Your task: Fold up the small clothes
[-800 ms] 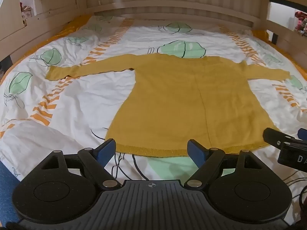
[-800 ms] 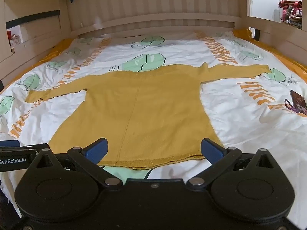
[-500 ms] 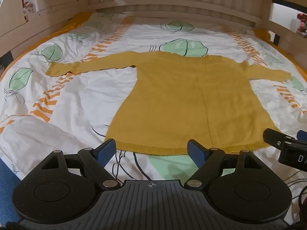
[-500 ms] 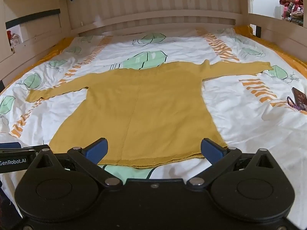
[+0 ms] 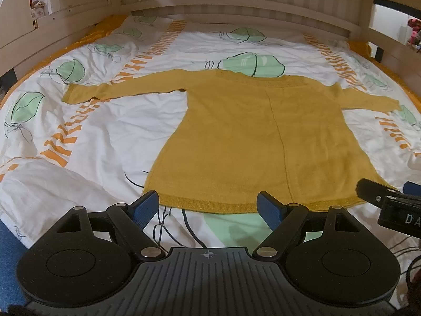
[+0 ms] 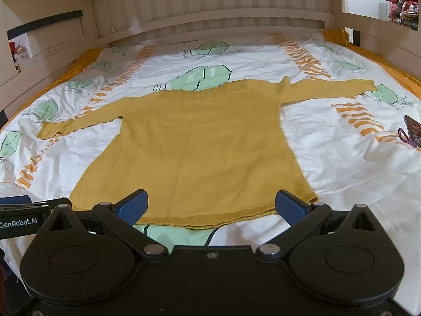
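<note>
Bedding with a white cover (image 5: 110, 142), printed with green leaves and orange stripes, fills most of both views, and a pale wooden frame (image 6: 236, 18) with rails stands around it. On the cover lies a mustard yellow sweater (image 5: 252, 137), spread flat, with both sleeves stretched out to the sides and the hem turned toward the cameras. The collar is at the far end, over a green leaf print. The left gripper (image 5: 209, 206) hangs just before the hem, near its left part, with its blue fingers wide apart and nothing between them. The right gripper (image 6: 210, 205) hangs over the right part of the hem, also wide apart and empty, not touching the cloth. At the right edge of the bed lies a small dark object (image 6: 410, 131) with a purple cord, well apart from the sweater.
</note>
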{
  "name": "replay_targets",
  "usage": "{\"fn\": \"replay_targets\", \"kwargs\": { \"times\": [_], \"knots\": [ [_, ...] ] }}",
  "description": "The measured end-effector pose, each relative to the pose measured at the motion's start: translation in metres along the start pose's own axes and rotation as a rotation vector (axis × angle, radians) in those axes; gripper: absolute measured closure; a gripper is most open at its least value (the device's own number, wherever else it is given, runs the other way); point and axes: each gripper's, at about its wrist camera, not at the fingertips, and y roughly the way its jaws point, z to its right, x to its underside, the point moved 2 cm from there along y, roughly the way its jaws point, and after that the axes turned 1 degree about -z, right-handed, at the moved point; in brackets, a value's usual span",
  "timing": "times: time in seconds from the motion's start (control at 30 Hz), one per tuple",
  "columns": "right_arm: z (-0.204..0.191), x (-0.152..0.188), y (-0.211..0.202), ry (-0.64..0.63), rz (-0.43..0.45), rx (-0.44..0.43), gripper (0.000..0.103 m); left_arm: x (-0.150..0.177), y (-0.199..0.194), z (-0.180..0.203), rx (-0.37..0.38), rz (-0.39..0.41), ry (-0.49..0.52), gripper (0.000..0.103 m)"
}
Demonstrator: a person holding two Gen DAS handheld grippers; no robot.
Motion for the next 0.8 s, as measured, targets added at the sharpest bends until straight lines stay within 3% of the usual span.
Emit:
{"fn": "replay_targets", "kwargs": {
  "times": [0.8],
  "knots": [
    [-0.0031, 0.0016, 0.0069, 0.004, -0.032, -0.018, 0.001, 0.0016, 0.0073, 0.003, 0.003, -0.022, -0.002, 0.022]
  ]
}}
